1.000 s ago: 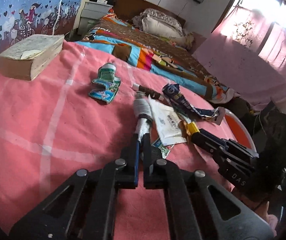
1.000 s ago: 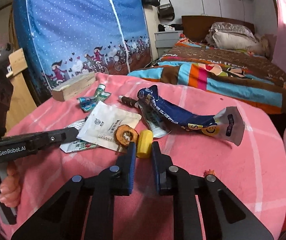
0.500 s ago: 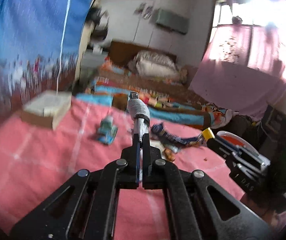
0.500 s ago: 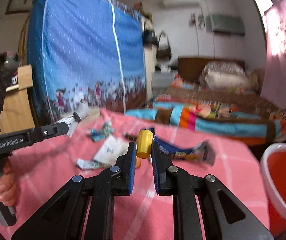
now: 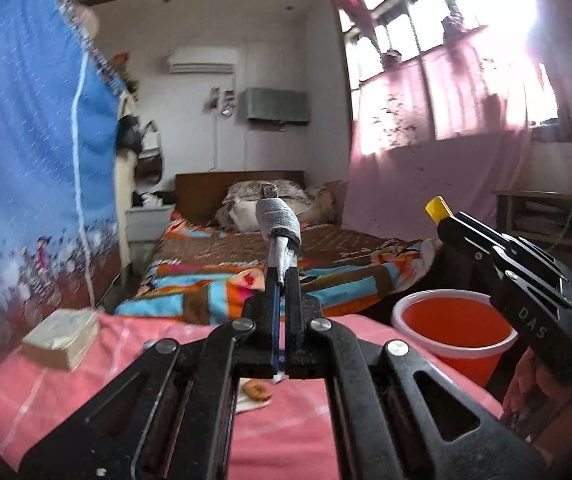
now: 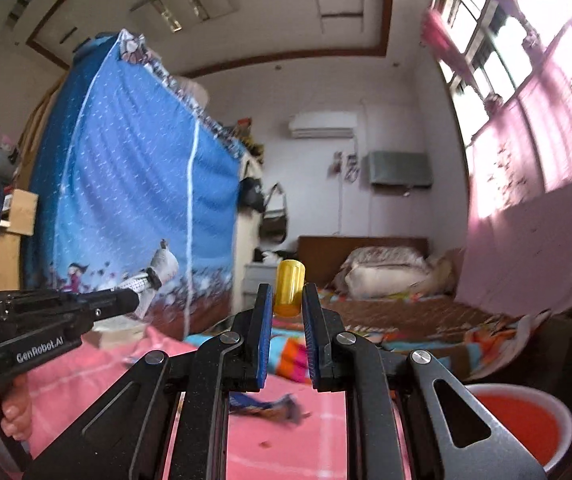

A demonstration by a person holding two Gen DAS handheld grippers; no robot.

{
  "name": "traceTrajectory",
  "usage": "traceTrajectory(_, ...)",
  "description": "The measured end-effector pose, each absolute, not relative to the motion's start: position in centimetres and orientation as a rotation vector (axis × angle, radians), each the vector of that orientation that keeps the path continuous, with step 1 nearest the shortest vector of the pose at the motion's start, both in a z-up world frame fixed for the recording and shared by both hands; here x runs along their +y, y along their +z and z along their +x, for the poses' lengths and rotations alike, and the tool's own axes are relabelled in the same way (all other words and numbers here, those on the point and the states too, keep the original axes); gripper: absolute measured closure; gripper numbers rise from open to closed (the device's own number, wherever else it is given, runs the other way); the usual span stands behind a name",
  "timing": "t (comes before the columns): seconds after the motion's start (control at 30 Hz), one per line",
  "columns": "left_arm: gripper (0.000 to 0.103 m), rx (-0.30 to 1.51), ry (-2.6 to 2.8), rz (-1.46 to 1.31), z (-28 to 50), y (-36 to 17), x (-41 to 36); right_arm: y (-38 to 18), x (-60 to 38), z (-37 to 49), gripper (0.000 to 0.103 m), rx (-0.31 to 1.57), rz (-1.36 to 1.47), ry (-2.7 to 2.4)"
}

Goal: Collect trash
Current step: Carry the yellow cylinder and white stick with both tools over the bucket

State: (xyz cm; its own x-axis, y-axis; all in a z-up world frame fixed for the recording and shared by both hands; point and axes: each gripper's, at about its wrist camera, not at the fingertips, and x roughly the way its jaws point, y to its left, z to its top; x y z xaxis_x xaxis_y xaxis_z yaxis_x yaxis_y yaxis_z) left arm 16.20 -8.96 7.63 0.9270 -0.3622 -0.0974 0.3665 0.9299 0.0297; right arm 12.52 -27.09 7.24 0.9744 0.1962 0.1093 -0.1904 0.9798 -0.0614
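A yellow cap [image 6: 290, 287] is pinched by its lower end in the right gripper [image 6: 288, 312]; a wrapped stick [image 5: 277, 222] is clamped by its tip in the left gripper [image 5: 281, 280]. Either could be levered loose before the red bucket [image 5: 454, 334] is reached. Both grippers are held roughly level, above the table [image 5: 286, 440].

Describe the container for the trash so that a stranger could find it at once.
Look past the pink tablecloth toward the bed with the striped blanket. Between them, low beside the table edge, stands a round bucket. It is bright red inside with a pale rim, the only open vessel there.
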Motion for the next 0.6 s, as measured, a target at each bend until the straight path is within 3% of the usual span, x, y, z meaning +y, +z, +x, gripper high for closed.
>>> traceTrajectory(0.3, 0.095, 0.056, -0.544, 0.082, 17.0, 9.1, -15.3, 7.7, -32.1, 12.0, 0.09, -0.138, -0.021, 0.029)
traceTrajectory(0.6, 0.095, 0.161, -0.722, 0.106, 18.4, 7.3, -22.4, 6.5, -37.9, 12.1, 0.09, -0.037, 0.06, -0.13)
